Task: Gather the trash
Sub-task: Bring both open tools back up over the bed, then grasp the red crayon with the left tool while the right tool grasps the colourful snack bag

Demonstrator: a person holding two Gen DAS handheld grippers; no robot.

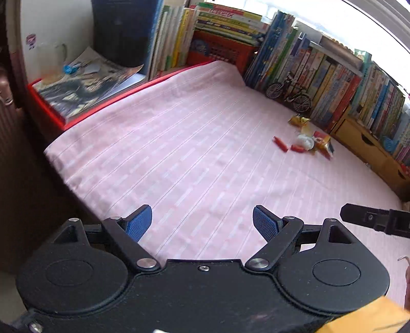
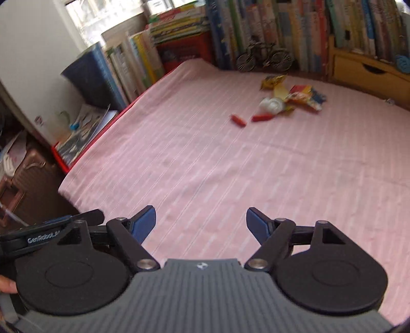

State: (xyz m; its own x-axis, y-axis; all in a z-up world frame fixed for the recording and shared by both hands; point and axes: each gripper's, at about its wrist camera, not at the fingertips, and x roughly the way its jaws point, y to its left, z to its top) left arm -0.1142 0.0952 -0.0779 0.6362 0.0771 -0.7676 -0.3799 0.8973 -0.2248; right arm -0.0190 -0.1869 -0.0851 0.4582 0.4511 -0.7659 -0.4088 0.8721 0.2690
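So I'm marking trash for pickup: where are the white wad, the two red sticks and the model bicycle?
white wad (image 2: pixel 272 105): right wrist view, middle of the wad.
red sticks (image 2: pixel 238 120): right wrist view, middle of the left stick.
model bicycle (image 1: pixel 289 92): left wrist view, frame between the wheels.

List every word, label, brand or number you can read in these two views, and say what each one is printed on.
"GenRoboL...", cut off at the end: white lettering on the left gripper, seen in the right wrist view.
Small white logo, no letters: grey body of the right gripper.
Book spines and stacked books: printed titles, too small and blurred to read.
Snack wrappers on the pink cloth: print blurred, unreadable.
Sticker on the wall: unreadable.
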